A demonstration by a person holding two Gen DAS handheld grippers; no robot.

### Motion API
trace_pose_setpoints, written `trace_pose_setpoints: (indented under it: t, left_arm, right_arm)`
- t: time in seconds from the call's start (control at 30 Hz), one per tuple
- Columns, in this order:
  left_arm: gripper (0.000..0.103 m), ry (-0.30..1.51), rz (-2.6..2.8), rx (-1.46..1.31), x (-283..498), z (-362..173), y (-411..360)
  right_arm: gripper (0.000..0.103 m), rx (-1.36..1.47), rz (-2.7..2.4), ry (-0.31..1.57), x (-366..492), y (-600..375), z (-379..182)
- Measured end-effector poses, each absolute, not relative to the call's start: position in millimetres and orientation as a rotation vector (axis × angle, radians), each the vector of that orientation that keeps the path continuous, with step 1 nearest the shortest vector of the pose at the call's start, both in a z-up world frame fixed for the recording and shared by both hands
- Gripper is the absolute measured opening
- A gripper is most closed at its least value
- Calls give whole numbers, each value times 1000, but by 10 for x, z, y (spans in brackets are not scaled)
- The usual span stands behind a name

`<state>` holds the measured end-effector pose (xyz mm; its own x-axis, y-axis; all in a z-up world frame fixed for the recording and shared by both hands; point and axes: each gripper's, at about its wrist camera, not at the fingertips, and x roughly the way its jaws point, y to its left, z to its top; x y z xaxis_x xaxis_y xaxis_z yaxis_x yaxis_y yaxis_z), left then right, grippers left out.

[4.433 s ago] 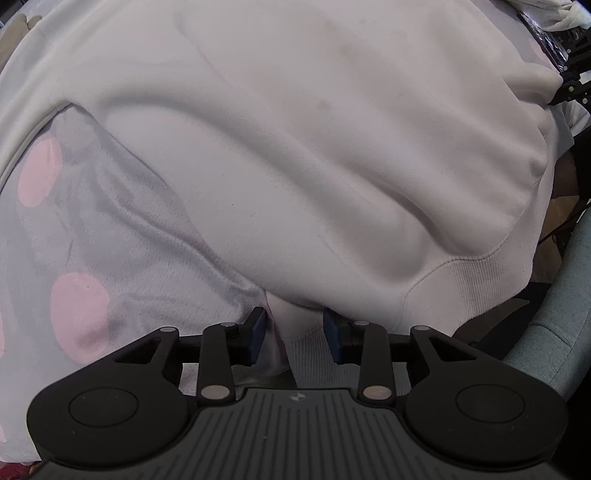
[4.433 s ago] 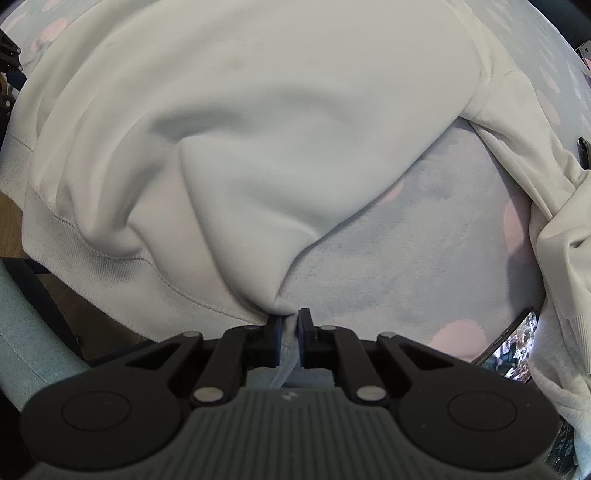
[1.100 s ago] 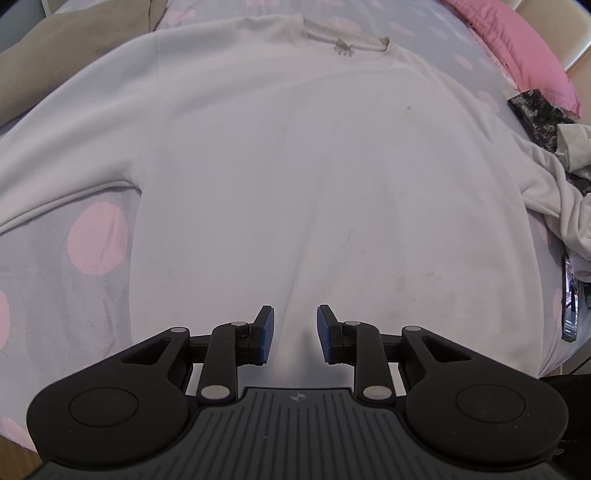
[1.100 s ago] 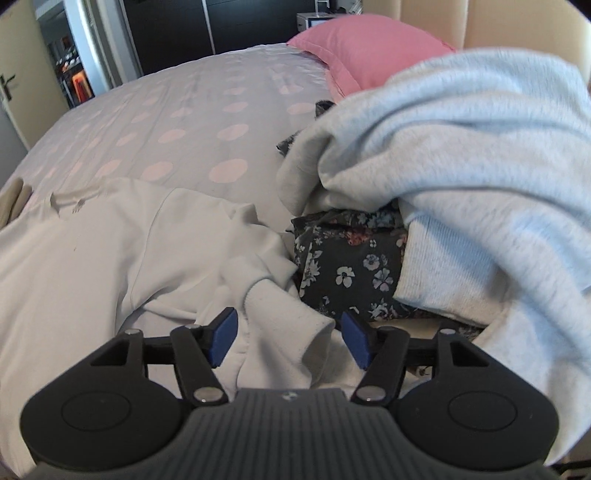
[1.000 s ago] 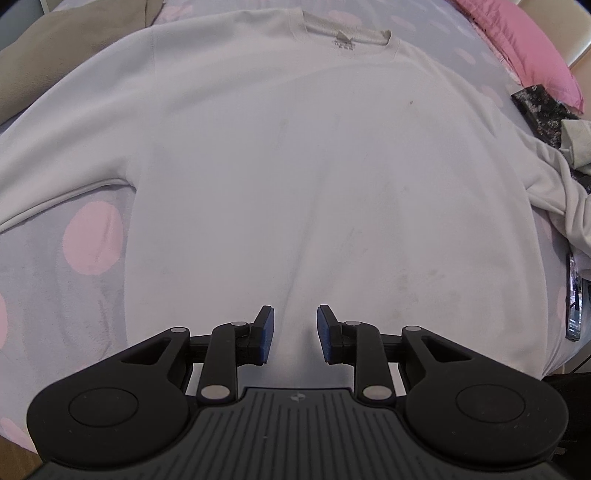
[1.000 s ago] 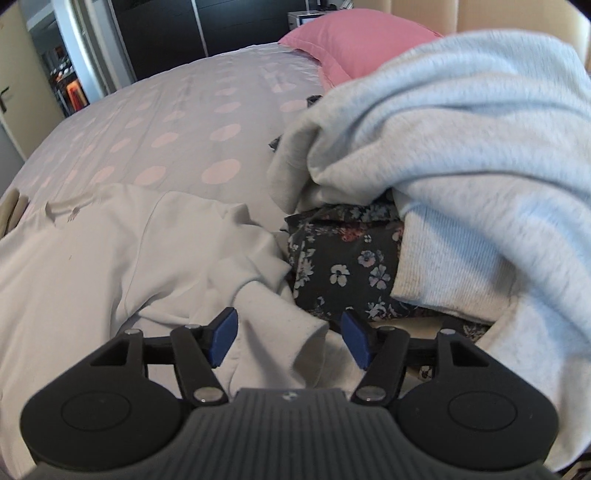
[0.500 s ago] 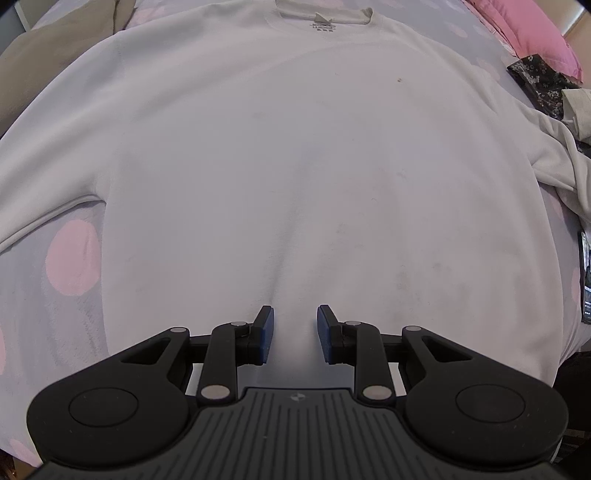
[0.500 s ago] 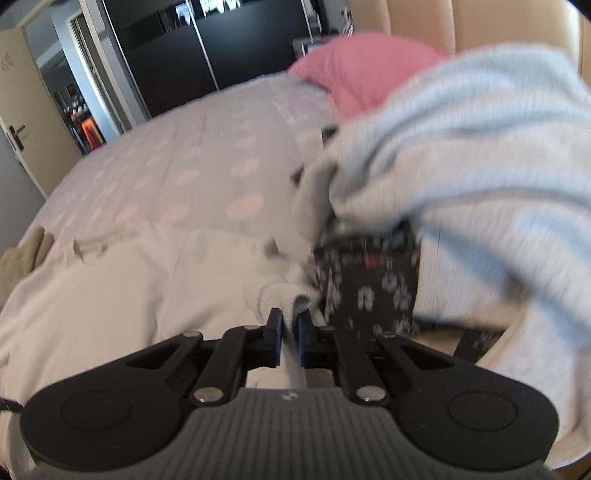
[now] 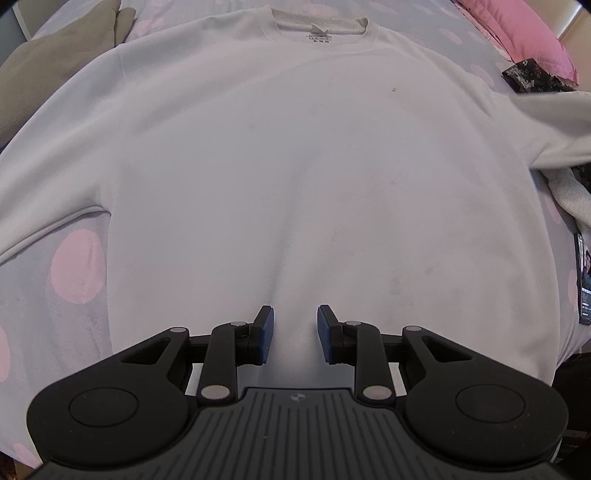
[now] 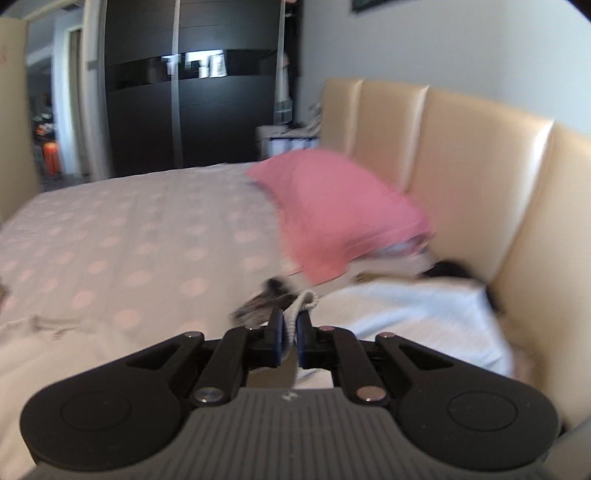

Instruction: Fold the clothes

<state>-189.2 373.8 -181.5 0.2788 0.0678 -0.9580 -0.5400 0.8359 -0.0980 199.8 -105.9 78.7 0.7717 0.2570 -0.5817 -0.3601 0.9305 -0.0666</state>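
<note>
A white sweatshirt [image 9: 288,177] lies flat, face up, on the polka-dot bed, collar [image 9: 319,27] at the far end. My left gripper [image 9: 293,334] is open and empty, hovering over the lower middle of the body near the hem. The right sleeve [image 9: 554,122] stretches taut off to the right. My right gripper [image 10: 290,341] is shut on that sleeve's ribbed cuff [image 10: 303,304] and holds it lifted above the bed. The sweatshirt's body shows blurred at the lower left of the right wrist view [image 10: 74,354].
A pink pillow [image 10: 336,210] lies by the beige headboard [image 10: 461,166]. A pale blue-white garment [image 10: 417,317] and dark floral fabric [image 9: 532,75] lie to the right. A beige cloth [image 9: 55,62] sits far left. A phone [image 9: 583,280] lies at the bed's right edge.
My right gripper closed on the sleeve cuff and lifted it up, pulling the sleeve straight. My left gripper stayed open and drifted slightly forward over the sweatshirt.
</note>
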Motion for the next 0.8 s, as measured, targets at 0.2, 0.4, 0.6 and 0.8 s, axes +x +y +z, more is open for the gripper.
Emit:
trace_pose_setpoints:
  t: [0.2, 0.4, 0.6, 0.8]
  left_arm:
    - [24, 1240, 424, -429, -1861, -1813, 3732]
    - [24, 1265, 434, -400, -1813, -1872, 3730]
    - [24, 1272, 424, -387, -1762, -1870, 3714]
    - [24, 1266, 415, -374, -1759, -1843, 3688]
  right_arm:
    - [8, -202, 175, 643, 2409, -1242, 786]
    - [9, -142, 144, 728, 2646, -1466, 296]
    - [18, -170, 184, 701, 2572, -1500, 333]
    - [29, -269, 274, 633, 2300, -1461, 516]
